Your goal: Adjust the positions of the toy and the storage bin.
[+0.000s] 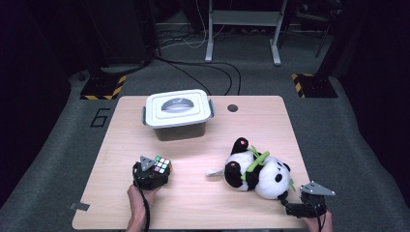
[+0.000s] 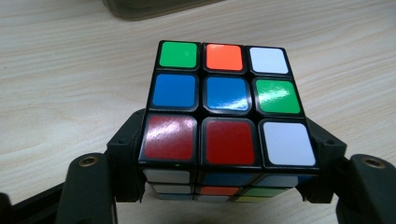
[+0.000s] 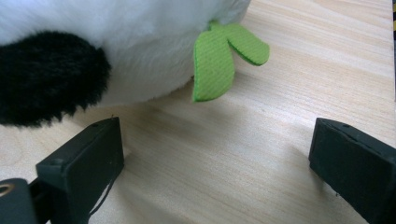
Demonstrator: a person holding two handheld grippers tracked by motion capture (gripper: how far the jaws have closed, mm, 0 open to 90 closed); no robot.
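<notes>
A scrambled Rubik's cube (image 2: 224, 116) sits on the wooden table (image 1: 193, 203) at the front left. My left gripper (image 2: 226, 156) has its two black jaws against the cube's left and right sides, gripping its near part. In the high view the cube (image 1: 162, 165) pokes out of that gripper (image 1: 158, 170), held by a hand. A stuffed panda (image 1: 258, 171) with green leaves lies at the front right. My right gripper (image 1: 289, 203) stands open just in front of it. Nothing is between its jaws (image 3: 217, 154), and the panda's white and black fur (image 3: 116, 46) and a green leaf (image 3: 215, 65) lie beyond them.
A grey lidded plastic box (image 1: 178, 115) stands at the back middle of the table, with a small round hole (image 1: 232, 108) in the tabletop to its right. Bare wood lies between the cube and the panda. Dark floor, cables and stand legs surround the table.
</notes>
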